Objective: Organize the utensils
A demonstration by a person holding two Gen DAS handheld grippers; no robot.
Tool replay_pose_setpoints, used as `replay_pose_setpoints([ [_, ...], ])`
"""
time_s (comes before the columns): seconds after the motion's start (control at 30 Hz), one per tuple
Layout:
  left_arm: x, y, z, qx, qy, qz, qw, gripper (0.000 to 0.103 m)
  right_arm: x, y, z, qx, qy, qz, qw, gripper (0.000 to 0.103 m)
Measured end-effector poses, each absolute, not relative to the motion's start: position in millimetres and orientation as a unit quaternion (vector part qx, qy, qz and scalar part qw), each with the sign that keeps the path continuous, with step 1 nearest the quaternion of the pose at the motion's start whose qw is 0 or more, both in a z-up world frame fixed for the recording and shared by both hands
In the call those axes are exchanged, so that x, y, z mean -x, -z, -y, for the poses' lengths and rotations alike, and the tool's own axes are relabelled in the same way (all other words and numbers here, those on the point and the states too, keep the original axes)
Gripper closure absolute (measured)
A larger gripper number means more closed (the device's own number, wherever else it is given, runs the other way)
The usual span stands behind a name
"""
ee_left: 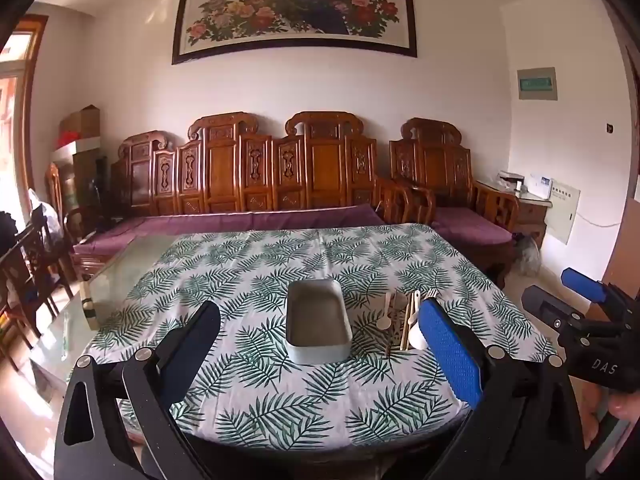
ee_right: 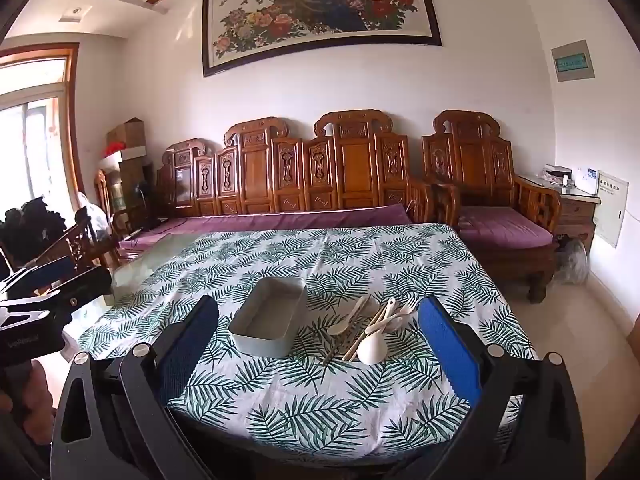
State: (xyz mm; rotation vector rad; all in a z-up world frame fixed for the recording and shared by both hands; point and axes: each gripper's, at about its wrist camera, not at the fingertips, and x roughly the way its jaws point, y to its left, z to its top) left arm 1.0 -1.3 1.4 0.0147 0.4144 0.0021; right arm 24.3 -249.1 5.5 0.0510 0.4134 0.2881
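A grey rectangular box (ee_left: 318, 320) stands open and empty on the leaf-print tablecloth (ee_left: 280, 392); it also shows in the right wrist view (ee_right: 269, 327). Right of it lies a heap of cream utensils (ee_right: 372, 328): spoons, a fork, chopsticks and a ladle-like spoon (ee_right: 372, 350). In the left wrist view the heap (ee_left: 400, 320) is partly hidden by my blue finger. My left gripper (ee_left: 320, 360) is open, held above the table's near edge in front of the box. My right gripper (ee_right: 320, 360) is open, held in front of the box and the heap. Both are empty.
The table's glass top (ee_left: 120, 276) shows bare at the left beyond the cloth. A carved wooden bench with purple cushions (ee_left: 260, 216) stands behind the table, an armchair (ee_right: 492, 216) at the right. The right gripper (ee_left: 592, 320) appears at the left view's right edge.
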Motion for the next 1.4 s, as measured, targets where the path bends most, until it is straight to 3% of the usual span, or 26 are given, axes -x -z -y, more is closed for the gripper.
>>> replay_pose_setpoints([
  [1.4,8.2,-10.9,3.8,-0.006,0.005,-0.194,0.981,0.007,-26.3,-2.0,240.6,-0.026,-0.141,-0.204,0.968,0.003],
])
